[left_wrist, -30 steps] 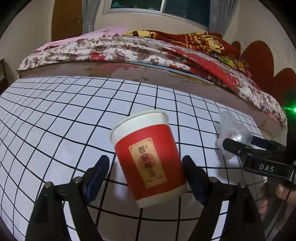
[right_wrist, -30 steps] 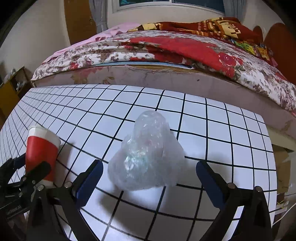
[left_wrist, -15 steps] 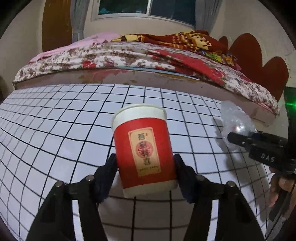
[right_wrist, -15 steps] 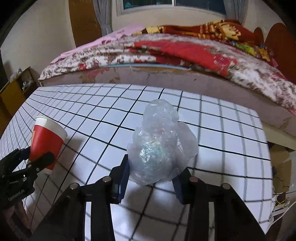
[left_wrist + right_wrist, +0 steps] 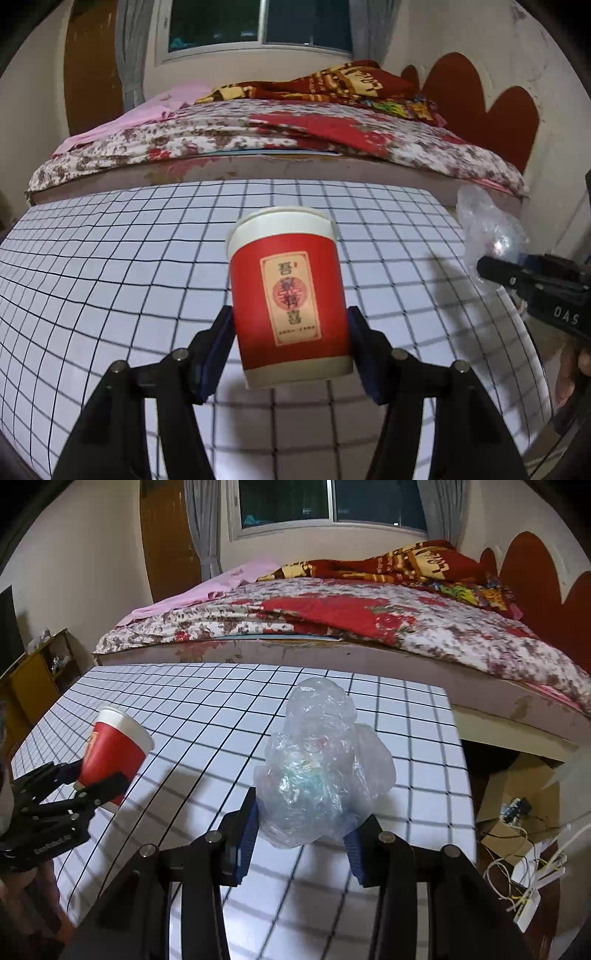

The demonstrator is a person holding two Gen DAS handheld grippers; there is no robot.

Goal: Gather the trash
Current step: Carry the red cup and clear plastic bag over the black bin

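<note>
My left gripper (image 5: 290, 347) is shut on a red paper cup (image 5: 288, 306) with a white rim and a yellow label, and holds it upright above the white grid-patterned table (image 5: 110, 266). My right gripper (image 5: 301, 834) is shut on a crumpled clear plastic bag (image 5: 317, 771) and holds it above the table (image 5: 417, 746). The cup also shows in the right wrist view (image 5: 112, 746) at the left, held by the left gripper (image 5: 92, 786). The bag also shows in the left wrist view (image 5: 487, 229) at the right.
A bed (image 5: 369, 627) with floral and red blankets runs along the table's far edge. A cardboard box and cables (image 5: 517, 812) lie on the floor past the table's right edge. A wooden shelf (image 5: 40, 672) stands at the far left.
Both grippers closed from open, the left on the cup and the right on the plastic bag, and both have lifted their loads off the table.
</note>
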